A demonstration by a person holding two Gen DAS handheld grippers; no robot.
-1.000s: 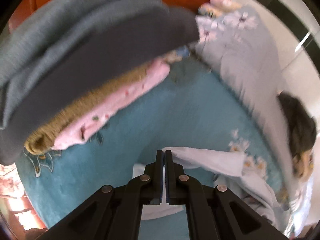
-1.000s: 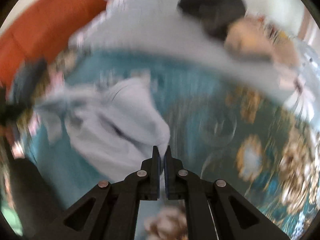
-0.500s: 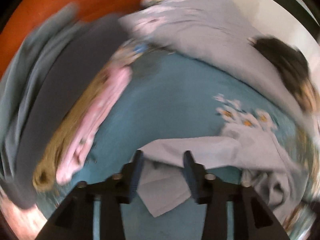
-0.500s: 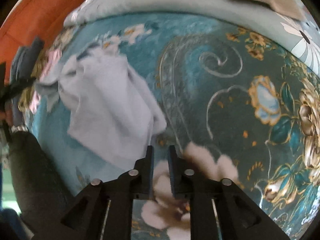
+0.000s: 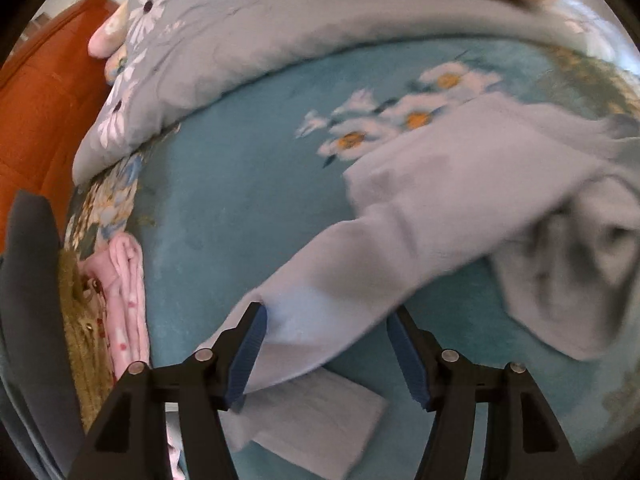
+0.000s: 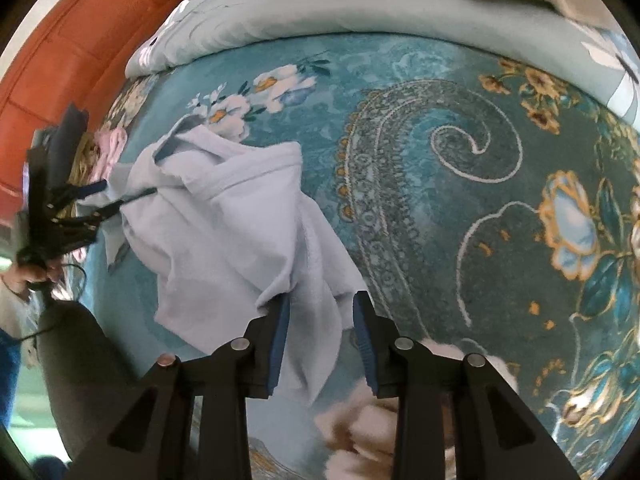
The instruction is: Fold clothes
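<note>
Crumpled pale-blue hoodie (image 6: 224, 216) on floral blanket (image 6: 460, 152): soft, limp. Left gripper (image 5: 324, 344) and right gripper (image 6: 320, 332), jaws wide, straddle opposite edges, best gripped there.

Home bedroom. Big teal flowery bed cover (image 6: 440, 184). Soft grey daisy-print quilt (image 5: 248, 36) bunched along its far edge. Padded orange headboard (image 6: 80, 48) beside quilt.

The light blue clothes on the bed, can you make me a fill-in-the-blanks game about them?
1. Both grippers, left and right, have their jaws ____.
2. The light blue garment lies on a ____ floral bedspread.
3. The folded pile includes a ____ garment beside a dark grey one.

Missing words: open; teal; pink
</note>
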